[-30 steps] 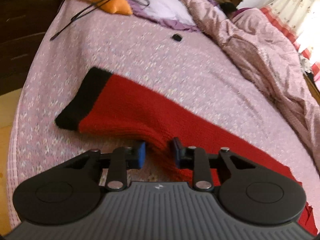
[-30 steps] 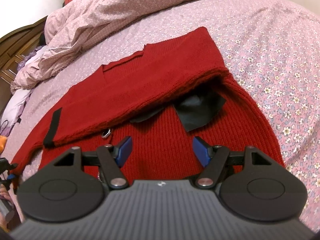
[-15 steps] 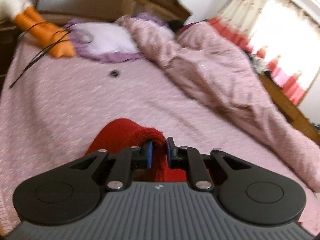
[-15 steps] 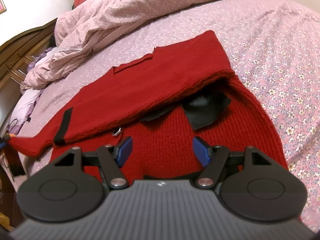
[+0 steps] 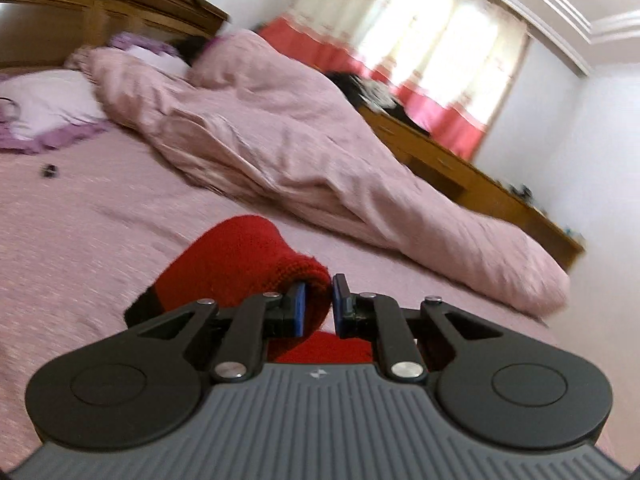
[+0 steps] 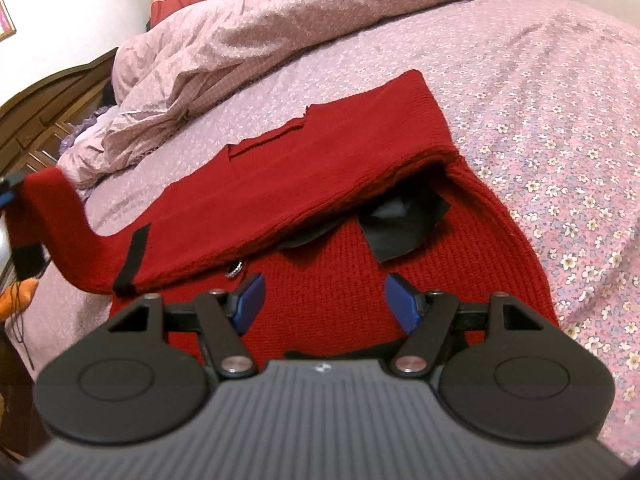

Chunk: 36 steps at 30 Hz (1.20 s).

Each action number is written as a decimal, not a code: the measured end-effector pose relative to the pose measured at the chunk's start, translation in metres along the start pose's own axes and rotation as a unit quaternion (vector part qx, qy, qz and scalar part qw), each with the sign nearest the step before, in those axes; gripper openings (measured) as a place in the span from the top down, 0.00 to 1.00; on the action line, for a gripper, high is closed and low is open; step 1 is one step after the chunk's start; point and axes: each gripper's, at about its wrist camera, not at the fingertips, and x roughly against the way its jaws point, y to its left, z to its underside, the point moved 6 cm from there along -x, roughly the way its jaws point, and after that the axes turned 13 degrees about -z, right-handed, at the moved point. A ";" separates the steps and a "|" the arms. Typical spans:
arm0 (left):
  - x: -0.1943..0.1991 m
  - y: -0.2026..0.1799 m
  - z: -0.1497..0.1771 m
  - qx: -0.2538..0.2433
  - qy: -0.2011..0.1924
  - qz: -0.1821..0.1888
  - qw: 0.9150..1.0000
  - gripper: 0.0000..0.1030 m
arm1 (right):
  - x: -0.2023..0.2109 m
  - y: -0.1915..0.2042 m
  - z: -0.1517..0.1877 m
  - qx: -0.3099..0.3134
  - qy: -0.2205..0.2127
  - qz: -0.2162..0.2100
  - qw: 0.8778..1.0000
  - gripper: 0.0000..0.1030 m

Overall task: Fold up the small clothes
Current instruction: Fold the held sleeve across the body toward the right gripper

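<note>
— Where's the red knitted cardigan (image 6: 320, 200) now?

— Spread on the pink flowered bedsheet (image 6: 560, 80), one side already folded over. Its black-cuffed red sleeve (image 6: 60, 216) is lifted at nine o'clock, clamped in the left gripper (image 5: 319, 304).

— And the other tool?

— The right gripper (image 6: 324, 300) hovers at six o'clock over the hem, jaws apart, holding nothing.

— What worries you?

— I'd guess the thick knit could slip from that pinch, or a hard pull could drag the body and undo the fold, with nothing pinning it.

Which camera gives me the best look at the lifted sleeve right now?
The right wrist view: it shows the sleeve whole, rising off the bed from the red sweater. The left wrist view shows only a blurred bunch of it clamped in the left gripper jaws.
</note>
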 end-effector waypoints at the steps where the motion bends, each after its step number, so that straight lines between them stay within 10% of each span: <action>1: -0.003 -0.008 0.006 -0.007 0.007 0.007 1.000 0.84 | 0.000 0.000 0.000 0.000 -0.001 0.000 1.000 0.33; 24: -0.071 -0.081 0.160 -0.197 0.190 0.035 0.961 0.81 | 0.002 -0.014 0.005 -0.024 -0.004 0.008 1.000 0.33; 31: -0.052 -0.065 0.161 -0.253 0.191 0.010 0.948 0.38 | 0.003 -0.009 0.002 -0.013 -0.004 0.015 1.000 0.32; 36: -0.044 -0.030 0.156 -0.238 0.203 -0.037 0.949 0.33 | -0.004 0.005 -0.003 0.015 0.003 0.005 1.000 0.33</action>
